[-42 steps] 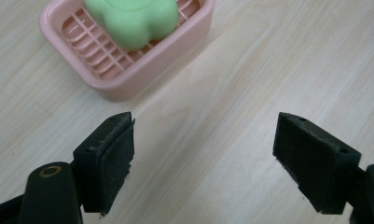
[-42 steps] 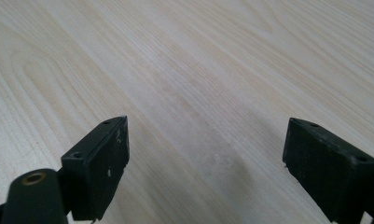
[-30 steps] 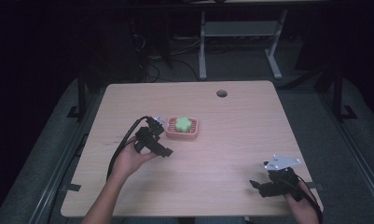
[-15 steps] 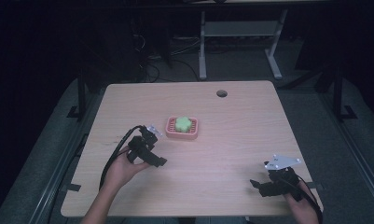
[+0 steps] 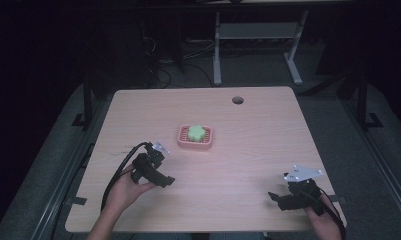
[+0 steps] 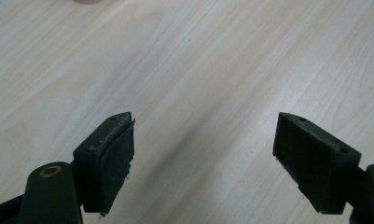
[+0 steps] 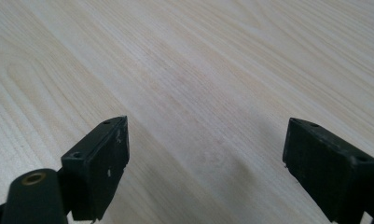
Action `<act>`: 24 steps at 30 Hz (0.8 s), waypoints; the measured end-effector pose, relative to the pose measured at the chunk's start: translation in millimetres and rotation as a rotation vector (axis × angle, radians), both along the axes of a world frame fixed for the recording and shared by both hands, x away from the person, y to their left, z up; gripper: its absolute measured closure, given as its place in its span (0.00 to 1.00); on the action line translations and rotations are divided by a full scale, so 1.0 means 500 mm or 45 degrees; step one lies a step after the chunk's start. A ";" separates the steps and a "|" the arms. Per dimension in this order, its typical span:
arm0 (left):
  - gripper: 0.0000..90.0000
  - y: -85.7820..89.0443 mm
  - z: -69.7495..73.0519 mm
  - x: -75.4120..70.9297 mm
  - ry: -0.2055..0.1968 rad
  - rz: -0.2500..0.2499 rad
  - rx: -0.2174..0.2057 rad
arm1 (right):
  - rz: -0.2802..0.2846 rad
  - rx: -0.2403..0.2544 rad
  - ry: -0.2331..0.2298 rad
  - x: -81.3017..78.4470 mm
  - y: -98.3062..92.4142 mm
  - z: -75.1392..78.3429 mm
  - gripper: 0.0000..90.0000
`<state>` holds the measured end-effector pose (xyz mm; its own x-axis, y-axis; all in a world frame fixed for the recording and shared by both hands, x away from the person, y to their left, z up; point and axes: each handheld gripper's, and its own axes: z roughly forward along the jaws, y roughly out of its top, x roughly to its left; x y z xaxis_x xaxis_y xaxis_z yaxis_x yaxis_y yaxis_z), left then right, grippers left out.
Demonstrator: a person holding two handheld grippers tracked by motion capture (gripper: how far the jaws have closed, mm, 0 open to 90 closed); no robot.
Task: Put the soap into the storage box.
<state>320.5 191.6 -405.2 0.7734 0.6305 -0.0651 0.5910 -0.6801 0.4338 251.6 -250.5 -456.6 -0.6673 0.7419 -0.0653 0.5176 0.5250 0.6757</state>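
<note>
Where room dark, pale wood table (image 5: 258,150) lit

dim high view; gripper views bright, soft shadows.

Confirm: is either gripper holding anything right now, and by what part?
Nothing is held. The left gripper and the right gripper both have their jaws wide apart over bare table. The green piece sits in the pink tray, untouched.

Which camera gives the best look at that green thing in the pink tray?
The high view: the green object sits in the pink tray mid-table. The left gripper view catches just a pinkish sliver at its top edge; the right gripper view shows bare wood.
</note>
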 end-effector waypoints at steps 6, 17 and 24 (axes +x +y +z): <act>0.22 0.018 -0.011 -0.017 0.007 0.014 -0.007 | -0.005 -0.002 0.001 0.000 0.001 -0.001 0.16; 0.23 0.056 -0.024 -0.047 -0.019 0.049 -0.030 | -0.016 -0.004 0.001 0.000 0.001 -0.001 0.16; 0.24 0.081 -0.037 -0.069 -0.030 0.084 -0.041 | -0.046 0.005 -0.016 -0.002 -0.004 0.002 0.16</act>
<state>285.9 232.2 -423.7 0.7320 0.6779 -0.0683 0.6233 -0.6257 0.4691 250.8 -252.3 -455.6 -0.6392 0.7658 -0.0703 0.5275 0.5032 0.6845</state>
